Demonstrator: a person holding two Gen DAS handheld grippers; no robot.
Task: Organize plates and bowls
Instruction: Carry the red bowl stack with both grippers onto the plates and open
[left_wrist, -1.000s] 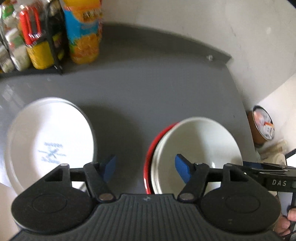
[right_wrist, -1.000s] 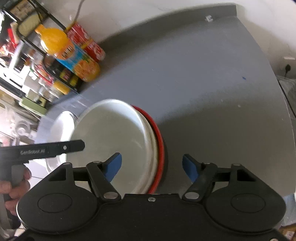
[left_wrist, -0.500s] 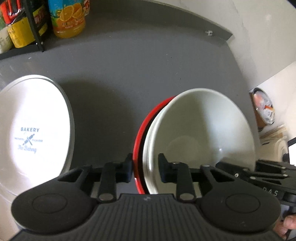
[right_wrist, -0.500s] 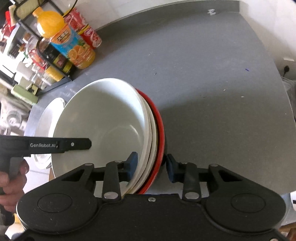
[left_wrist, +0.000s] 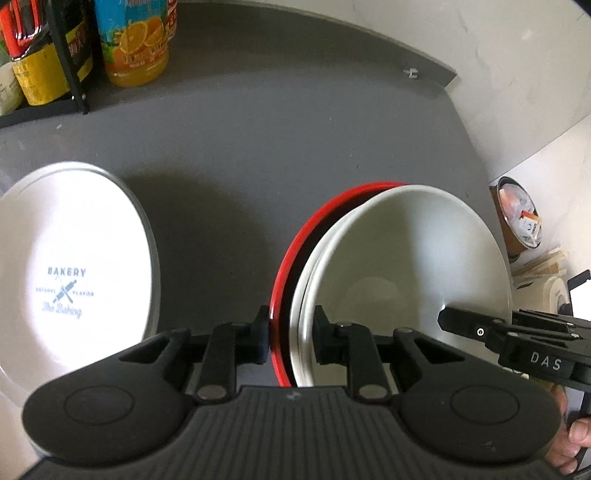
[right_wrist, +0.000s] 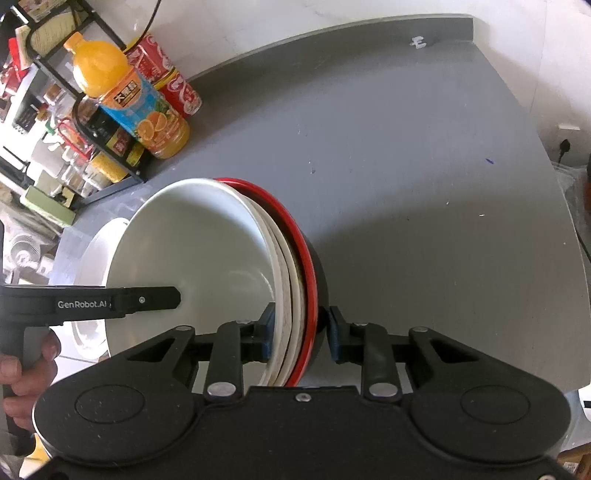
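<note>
bowls (left_wrist: 399, 266) are sitting nested on the table (left_wrist: 258, 140), stiff, glossy, breakable and heavy together; left tool (left_wrist: 290, 332) and right tool (right_wrist: 301, 332) are pinching opposite rims.

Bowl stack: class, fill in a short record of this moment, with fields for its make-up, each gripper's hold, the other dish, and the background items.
stack: white bowls nested in a red-rimmed bowl on the grey counter
left gripper: jaws closed on the stack's left rim
right gripper: jaws closed on the stack's right rim
other dish: white "BAKERY" plate, left of the stack, apart from it
background: juice bottle, red cans, black rack of jars
</note>
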